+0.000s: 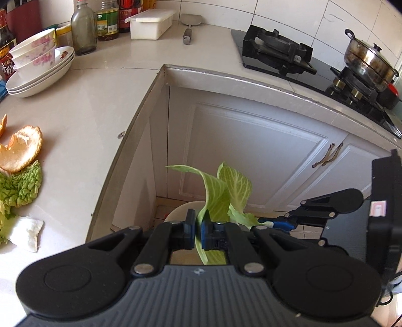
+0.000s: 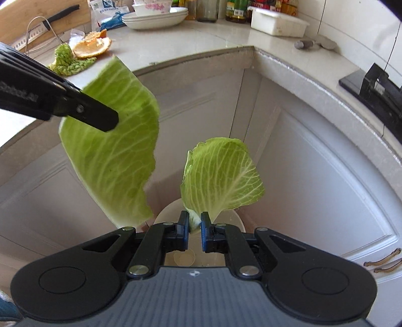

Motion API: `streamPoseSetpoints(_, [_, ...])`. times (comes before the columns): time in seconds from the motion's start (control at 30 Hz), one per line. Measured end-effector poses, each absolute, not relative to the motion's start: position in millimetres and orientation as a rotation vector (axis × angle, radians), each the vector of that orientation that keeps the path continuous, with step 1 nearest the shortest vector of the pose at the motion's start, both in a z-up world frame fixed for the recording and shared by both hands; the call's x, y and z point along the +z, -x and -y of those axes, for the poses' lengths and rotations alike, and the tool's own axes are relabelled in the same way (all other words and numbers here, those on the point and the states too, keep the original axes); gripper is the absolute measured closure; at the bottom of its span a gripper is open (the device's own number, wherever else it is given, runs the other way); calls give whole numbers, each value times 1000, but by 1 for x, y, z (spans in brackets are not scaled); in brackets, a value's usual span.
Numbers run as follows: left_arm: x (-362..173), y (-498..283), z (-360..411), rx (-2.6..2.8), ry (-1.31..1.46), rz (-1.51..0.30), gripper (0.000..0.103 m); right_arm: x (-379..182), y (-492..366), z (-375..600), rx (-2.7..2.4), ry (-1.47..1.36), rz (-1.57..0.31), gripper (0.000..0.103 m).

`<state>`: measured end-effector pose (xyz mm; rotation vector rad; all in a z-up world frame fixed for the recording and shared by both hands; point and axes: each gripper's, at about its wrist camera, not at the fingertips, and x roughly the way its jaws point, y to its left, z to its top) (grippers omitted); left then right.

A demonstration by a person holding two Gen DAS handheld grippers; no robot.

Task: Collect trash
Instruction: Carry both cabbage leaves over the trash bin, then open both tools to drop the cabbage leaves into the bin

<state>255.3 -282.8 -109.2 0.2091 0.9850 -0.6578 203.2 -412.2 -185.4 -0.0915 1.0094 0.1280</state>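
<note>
My left gripper (image 1: 198, 227) is shut on a long green cabbage leaf (image 1: 216, 196) and holds it off the counter, above a white bin (image 1: 179, 211) on the floor. My right gripper (image 2: 194, 226) is shut on a second, rounder cabbage leaf (image 2: 222, 176) over the same bin (image 2: 238, 218). The left gripper's finger (image 2: 83, 110) and its leaf (image 2: 113, 140) show at the left of the right wrist view. The right gripper (image 1: 286, 222) shows at the right of the left wrist view. Orange peel (image 1: 21, 148), crinkled cabbage scraps (image 1: 22, 186) and a white scrap (image 1: 26, 232) lie on the counter.
White counter (image 1: 100, 100) wraps an inner corner above white cupboard doors (image 1: 251, 151). Stacked bowls and plates (image 1: 37, 63), bottles (image 1: 84, 30), a white box (image 1: 150, 24) and a scoop (image 1: 189, 25) stand at the back. A gas hob (image 1: 314, 65) with a steel pot (image 1: 369, 60) is right.
</note>
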Motion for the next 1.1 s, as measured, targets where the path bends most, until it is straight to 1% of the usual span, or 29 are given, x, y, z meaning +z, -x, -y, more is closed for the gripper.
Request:
streamPoseSetpoints(0.27, [-121,-264,285,-613,-223,-991,101,-254,-230,428,117,0,-1118,91])
streamPoseSetpoints(0.33, [-124,-266,287,-606,-226,-995,101,-268,-237,429,109,-9,-1134,89])
streamPoseSetpoints(0.4, [-127,-267,288,-599,-230,-996,101,-276,-242,430,114,-24,-1136,79])
streamPoseSetpoints(0.53, [-133,-270,290,-587,-232,-1005,101,-284,-250,435,124,-64,-1130,70])
streamPoseSetpoints(0.57, [-135,-270,292,-585,-232,-1007,101,-284,-249,436,124,-68,-1128,66])
streamPoseSetpoints(0.6, [-137,-271,293,-585,-233,-1009,101,-283,-248,437,126,-72,-1125,56])
streamPoseSetpoints(0.63, [-139,-272,295,-584,-233,-1011,101,-281,-243,438,127,-79,-1116,41])
streamPoseSetpoints(0.7, [-144,-273,299,-585,-233,-1017,101,-276,-237,441,131,-86,-1094,29])
streamPoseSetpoints(0.77, [-149,-274,305,-587,-234,-1025,101,-272,-229,443,123,-69,-1085,25])
streamPoseSetpoints(0.8, [-153,-275,308,-590,-237,-1027,101,-269,-224,444,119,-64,-1083,20])
streamPoseSetpoints(0.83, [-156,-275,311,-590,-243,-1032,101,-267,-221,445,115,-61,-1075,12])
streamPoseSetpoints(0.9, [-162,-274,320,-599,-256,-1038,101,-261,-212,448,99,-60,-1053,5])
streamPoseSetpoints(1.03, [-172,-275,337,-608,-288,-1033,100,-250,-195,450,62,-23,-1035,4])
streamPoseSetpoints(1.1, [-178,-276,344,-602,-316,-1030,98,-245,-190,451,45,-10,-1023,3])
